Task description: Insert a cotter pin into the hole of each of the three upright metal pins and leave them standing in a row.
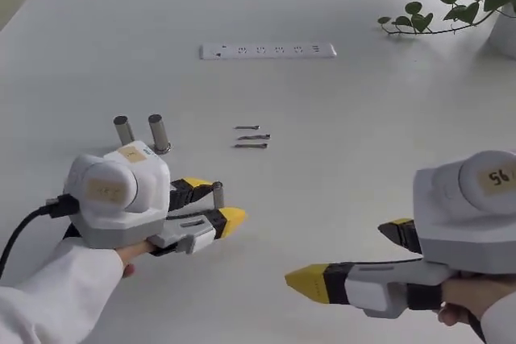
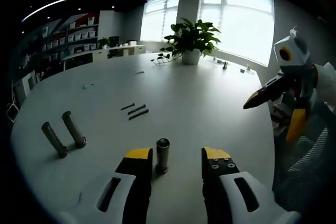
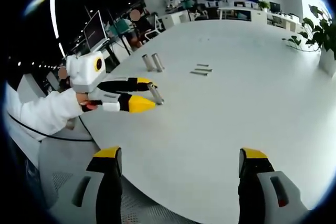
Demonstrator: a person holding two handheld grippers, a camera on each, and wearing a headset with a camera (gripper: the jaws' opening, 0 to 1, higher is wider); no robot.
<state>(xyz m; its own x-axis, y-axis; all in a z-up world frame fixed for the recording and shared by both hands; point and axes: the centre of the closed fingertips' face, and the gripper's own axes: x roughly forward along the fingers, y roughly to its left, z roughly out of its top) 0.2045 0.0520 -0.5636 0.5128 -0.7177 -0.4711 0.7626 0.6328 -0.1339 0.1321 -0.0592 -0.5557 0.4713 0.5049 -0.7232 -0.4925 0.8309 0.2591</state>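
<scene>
Jaws gape on left gripper (image 2: 177,154), flanking a smooth cylindrical metal pin (image 2: 163,156), and on right gripper (image 3: 181,154).

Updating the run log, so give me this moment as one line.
left gripper open, jaws astride one upright metal pin | right gripper open, empty | two other pins standing | three cotter pins lying on table

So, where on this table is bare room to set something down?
Widest free patch: the table right of the cotter pins, between the power strip and the right hand-held gripper. A second lies between power strip and cotter pins. Crowded: the left, where two upright pins stand behind the left hand-held gripper, whose open jaws flank the third pin.
</scene>
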